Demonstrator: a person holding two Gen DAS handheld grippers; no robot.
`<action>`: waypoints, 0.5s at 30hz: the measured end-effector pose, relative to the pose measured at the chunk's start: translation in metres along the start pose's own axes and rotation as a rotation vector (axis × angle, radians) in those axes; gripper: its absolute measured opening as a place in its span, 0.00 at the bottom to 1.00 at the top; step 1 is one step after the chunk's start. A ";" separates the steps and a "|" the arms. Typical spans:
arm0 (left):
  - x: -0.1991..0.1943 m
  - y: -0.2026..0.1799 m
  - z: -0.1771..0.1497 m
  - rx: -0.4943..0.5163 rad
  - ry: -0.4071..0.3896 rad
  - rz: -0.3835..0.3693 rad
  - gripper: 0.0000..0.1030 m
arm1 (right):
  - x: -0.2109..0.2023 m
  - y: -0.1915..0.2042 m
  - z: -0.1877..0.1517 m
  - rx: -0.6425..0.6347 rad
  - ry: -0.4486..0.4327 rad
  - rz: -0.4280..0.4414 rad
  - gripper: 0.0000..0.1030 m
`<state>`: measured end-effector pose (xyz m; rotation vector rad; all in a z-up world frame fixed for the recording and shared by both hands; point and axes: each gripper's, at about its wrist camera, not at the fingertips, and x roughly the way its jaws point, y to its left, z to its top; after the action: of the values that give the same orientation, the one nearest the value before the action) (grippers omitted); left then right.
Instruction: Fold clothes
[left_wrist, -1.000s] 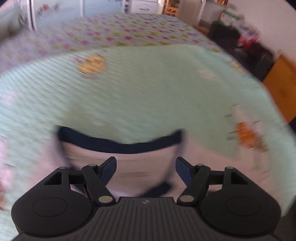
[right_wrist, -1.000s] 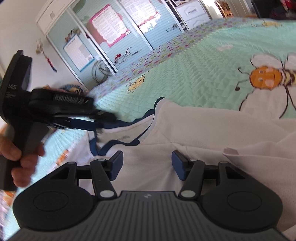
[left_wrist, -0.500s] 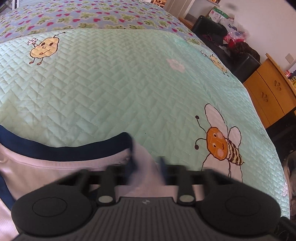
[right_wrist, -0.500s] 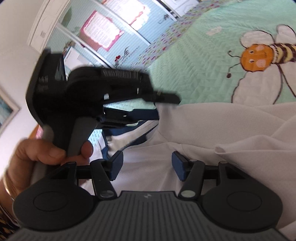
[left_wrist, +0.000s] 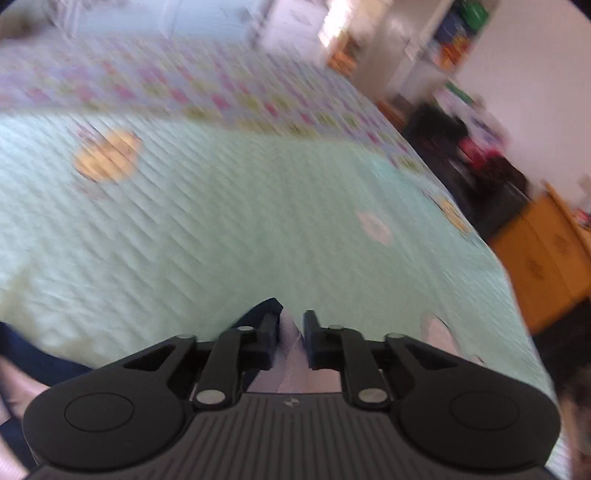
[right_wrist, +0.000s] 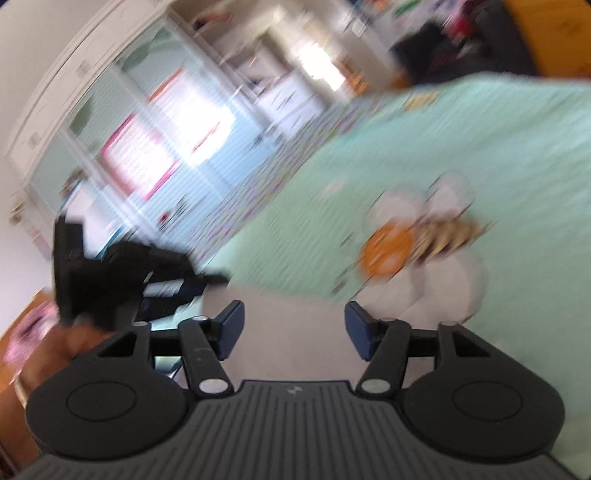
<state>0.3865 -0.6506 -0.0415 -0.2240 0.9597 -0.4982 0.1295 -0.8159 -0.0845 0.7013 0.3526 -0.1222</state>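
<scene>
While the left gripper (left_wrist: 291, 332) pinches a fold of the white shirt (left_wrist: 291, 365) by its navy collar band, its fingers (left_wrist: 271, 332) part slightly, cloth still between them. Beyond them spreads the bed's mint quilt (left_wrist: 229, 229), with an orange cabinet (left_wrist: 543, 258) off its right edge. On the right gripper (right_wrist: 293, 328), fingers (right_wrist: 231, 325) stand wide and spreading, empty above the shirt on the quilt, near the quilt's bee patch (right_wrist: 406, 243). A hand (right_wrist: 74, 343) grips the left tool there.
</scene>
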 end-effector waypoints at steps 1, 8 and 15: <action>0.000 0.003 0.002 0.005 0.033 -0.007 0.21 | -0.004 -0.002 0.002 -0.002 -0.038 -0.035 0.69; -0.088 0.069 -0.006 -0.076 -0.144 0.015 0.50 | 0.008 -0.018 0.008 -0.042 0.002 -0.126 0.71; -0.107 0.139 -0.014 -0.019 -0.106 0.278 0.60 | 0.014 -0.022 0.001 -0.016 0.026 -0.119 0.71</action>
<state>0.3667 -0.4766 -0.0272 -0.1298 0.8759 -0.2203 0.1380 -0.8335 -0.1022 0.6660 0.4197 -0.2234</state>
